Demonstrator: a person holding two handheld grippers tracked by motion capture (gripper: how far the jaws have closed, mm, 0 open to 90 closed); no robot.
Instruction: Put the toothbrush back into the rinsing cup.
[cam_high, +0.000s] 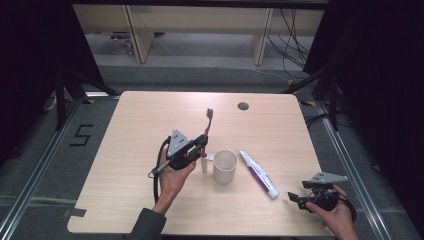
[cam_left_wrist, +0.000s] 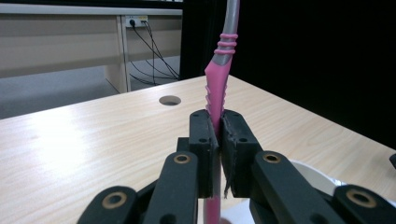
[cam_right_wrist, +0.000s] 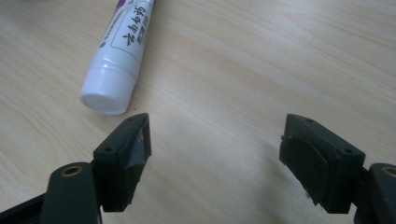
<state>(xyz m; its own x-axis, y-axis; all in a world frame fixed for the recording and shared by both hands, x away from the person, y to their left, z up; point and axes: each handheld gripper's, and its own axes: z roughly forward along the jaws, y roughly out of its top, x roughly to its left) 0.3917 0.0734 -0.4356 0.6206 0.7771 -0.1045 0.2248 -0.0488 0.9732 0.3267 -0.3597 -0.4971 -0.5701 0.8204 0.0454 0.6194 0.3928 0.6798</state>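
My left gripper (cam_high: 201, 145) is shut on a pink and grey toothbrush (cam_high: 207, 128), held nearly upright with its dark bristle head at the top. In the left gripper view the two pads (cam_left_wrist: 203, 140) clamp the toothbrush's pink handle (cam_left_wrist: 216, 93). A white mug (cam_high: 224, 166) stands just right of that gripper. A white and purple toothpaste tube (cam_high: 258, 173) lies right of the mug, cap toward the front. My right gripper (cam_high: 296, 198) sits open near the table's front right, behind the tube's cap (cam_right_wrist: 108, 88), with nothing between its fingers.
The light wooden table (cam_high: 135, 150) has a round cable hole (cam_high: 243, 106) near its far edge. Desks and cables stand on the floor beyond the table. Dark curtains flank both sides.
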